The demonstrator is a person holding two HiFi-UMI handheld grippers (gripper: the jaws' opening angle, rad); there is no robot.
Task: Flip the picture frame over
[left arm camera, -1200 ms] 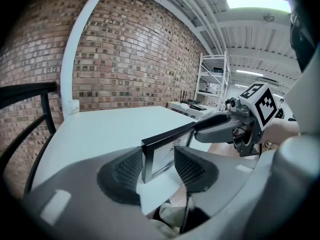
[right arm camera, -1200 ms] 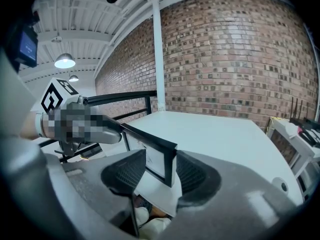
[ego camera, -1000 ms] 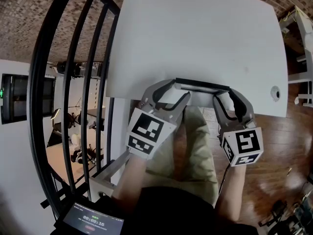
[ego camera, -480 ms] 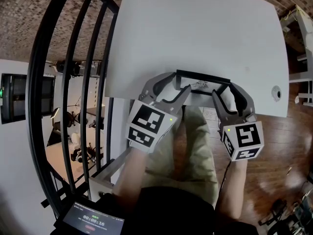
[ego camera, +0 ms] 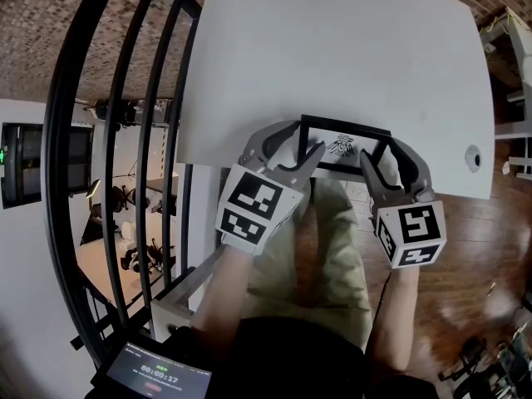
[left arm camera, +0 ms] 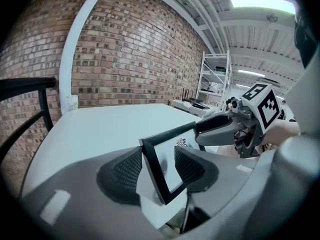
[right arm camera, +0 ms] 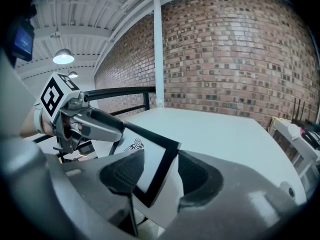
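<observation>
picture frame (ego camera: 343,146): black moulding, matt, smooth; face with a glassy sheen | table (ego camera: 332,48): white top, matt, smooth | left gripper (ego camera: 307,138): grey shell, matt, plastic-looking; pads (left arm camera: 122,171) dark, finely textured | behind table: brick wall (left arm camera: 130,49), rough | beside table: railing (ego camera: 125,140), black, smooth | below table: floor (ego camera: 474,256), glossy wood

The picture frame (ego camera: 345,146) has a black border around a white sheet with a small black emblem; the tabletop (ego camera: 332,48) is plain white. The left gripper (ego camera: 301,142) and right gripper (ego camera: 384,152) are grey, each with a cube of black-and-white square markers. The brick wall (left arm camera: 125,49) is reddish-brown.
</observation>
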